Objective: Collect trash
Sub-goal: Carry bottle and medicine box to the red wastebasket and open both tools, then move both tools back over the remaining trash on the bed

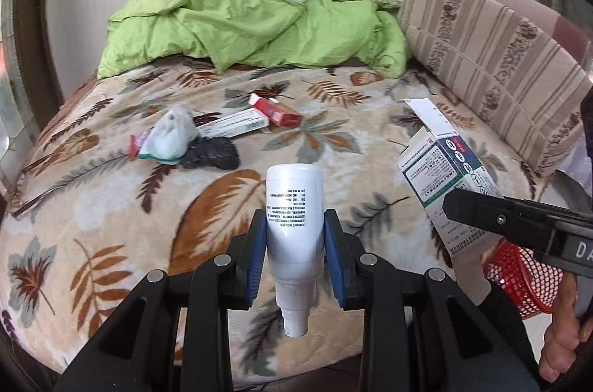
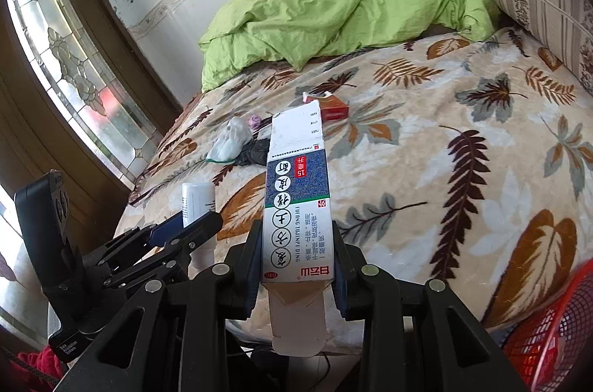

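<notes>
Reading "FUFENG TUJINPI DING", carton (image 2: 296, 203) clenched in right tool (image 2: 296, 266); spray bottle (image 1: 294, 218) in left tool (image 1: 295, 251).

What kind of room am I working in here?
Most likely a bedroom at home: a bed under a leaf-print blanket, a crumpled green quilt by the wall, a striped cushion alongside, and a glass-panelled door beside the bed.

A leaf-print bed (image 1: 111, 206) bears a green quilt (image 1: 241, 21), red box (image 1: 278, 112), white box (image 1: 237, 125) and crumpled bags (image 1: 174, 136).
</notes>
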